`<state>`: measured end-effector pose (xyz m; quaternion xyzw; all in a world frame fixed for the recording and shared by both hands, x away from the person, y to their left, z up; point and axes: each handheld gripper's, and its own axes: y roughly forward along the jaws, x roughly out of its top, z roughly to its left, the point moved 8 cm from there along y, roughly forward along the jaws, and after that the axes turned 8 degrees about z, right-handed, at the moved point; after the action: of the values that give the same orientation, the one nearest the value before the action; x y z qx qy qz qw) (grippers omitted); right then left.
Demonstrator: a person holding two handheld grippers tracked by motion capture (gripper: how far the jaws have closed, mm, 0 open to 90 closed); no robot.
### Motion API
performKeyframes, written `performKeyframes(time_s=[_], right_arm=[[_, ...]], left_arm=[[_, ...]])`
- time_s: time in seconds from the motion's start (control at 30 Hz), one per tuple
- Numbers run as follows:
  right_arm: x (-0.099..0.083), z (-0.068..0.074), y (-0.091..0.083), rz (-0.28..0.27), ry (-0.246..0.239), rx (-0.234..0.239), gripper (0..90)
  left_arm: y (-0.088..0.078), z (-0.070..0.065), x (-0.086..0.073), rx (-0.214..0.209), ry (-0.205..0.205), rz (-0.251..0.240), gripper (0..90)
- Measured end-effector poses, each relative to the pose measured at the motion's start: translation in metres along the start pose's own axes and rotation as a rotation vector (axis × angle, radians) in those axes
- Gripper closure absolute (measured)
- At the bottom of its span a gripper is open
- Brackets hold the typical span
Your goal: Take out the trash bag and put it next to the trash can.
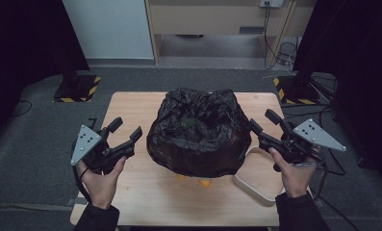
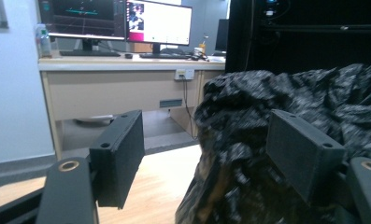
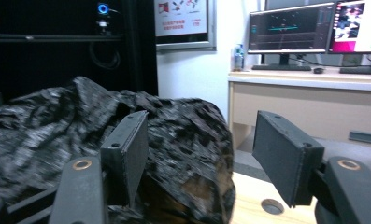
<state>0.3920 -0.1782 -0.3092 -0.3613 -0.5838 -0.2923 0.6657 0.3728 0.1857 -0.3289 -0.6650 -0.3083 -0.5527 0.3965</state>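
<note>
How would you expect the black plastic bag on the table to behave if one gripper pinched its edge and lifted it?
The black plastic bag is thin and heavily crinkled, so it would probably flop and stretch rather than hold shape. It is draped over something bulky, so likely only the film lifts first. Its glossy surface may slip.

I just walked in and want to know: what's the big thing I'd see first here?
A big crinkly black plastic bag sits in the middle of the wooden table, with something orange peeking out under its near edge. The left gripper and right gripper flank it, jaws open, not touching. A white tray lies at its right.
</note>
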Motion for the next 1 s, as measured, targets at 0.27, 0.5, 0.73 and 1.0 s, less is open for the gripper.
performKeyframes(time_s=[0.27, 0.5, 0.73, 1.0], right_arm=[[0.012, 0.016, 0.004, -0.005, -0.017, 0.041, 37.5], [0.014, 0.028, 0.009, 0.004, -0.030, 0.072, 38.5], [0.014, 0.037, 0.013, 0.013, -0.041, 0.097, 38.7], [0.012, 0.049, 0.023, 0.036, -0.052, 0.125, 42.9]], left_arm=[[0.010, -0.017, 0.014, -0.030, -0.001, -0.005, 30.4], [0.021, -0.028, 0.020, -0.051, 0.019, 0.007, 35.0], [0.036, -0.036, 0.023, -0.079, 0.059, 0.006, 38.3], [0.050, -0.044, 0.023, -0.094, 0.056, 0.011, 41.4]])
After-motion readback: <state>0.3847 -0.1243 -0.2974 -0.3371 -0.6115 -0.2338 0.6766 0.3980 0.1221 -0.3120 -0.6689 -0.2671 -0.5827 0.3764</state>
